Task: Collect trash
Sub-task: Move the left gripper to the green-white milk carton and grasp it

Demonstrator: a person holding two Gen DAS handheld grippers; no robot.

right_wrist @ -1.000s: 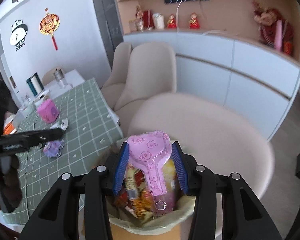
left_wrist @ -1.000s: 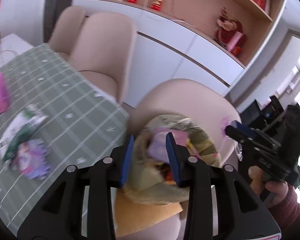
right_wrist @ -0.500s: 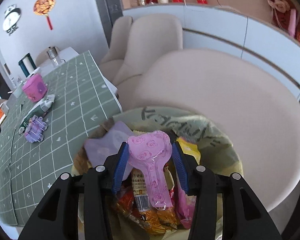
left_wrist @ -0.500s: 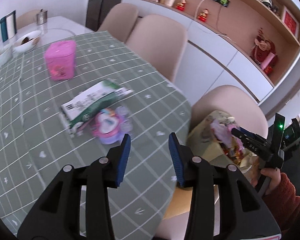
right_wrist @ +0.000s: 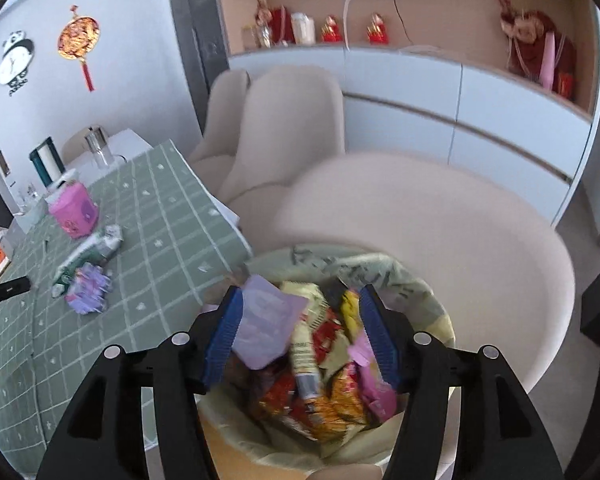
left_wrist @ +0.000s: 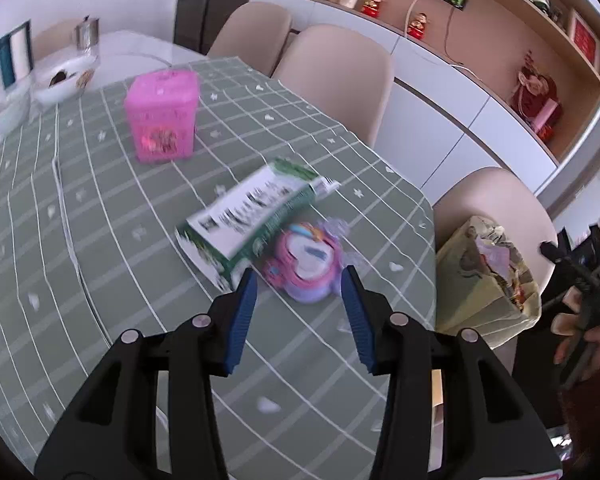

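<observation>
**Trash bag half hidden, both tongs spreading with nothing gripped**

The left tongs (left_wrist: 300, 304) hung over the bench with the green checked cloth (left_wrist: 100, 240), their jaws opening and bare. Just beyond their tips lay a crumpled pink-and-purple plastic wrapper (left_wrist: 306, 258), blurred so that its print could not be read, touching a flattened green-and-white carton (left_wrist: 256, 216) whose lettering was likewise smeared. Further back stood a pink box-shaped container (left_wrist: 162, 114).

The right tongs (right_wrist: 300, 328) hung above the yellowish plastic trash bag (right_wrist: 420, 292) on a beige round-backed chair (right_wrist: 460, 232). Their jaws were opening and pressed on nothing; the wrappers seen between them lay lower, inside the bag. A pale purple packet (right_wrist: 266, 320) leaned near the left pad, and a pink plastic piece (right_wrist: 374, 384) lay among orange and red snack wrappers (right_wrist: 320, 396), its shape lost in motion blur and partly behind the right finger. The bag's lower part was cut off by the frame's edge and the tongs' black arms.

From the left camera only a sliver of the right tongs showed at the frame's edge, held in a hand (left_wrist: 580, 328) with a dark red sleeve.
</observation>
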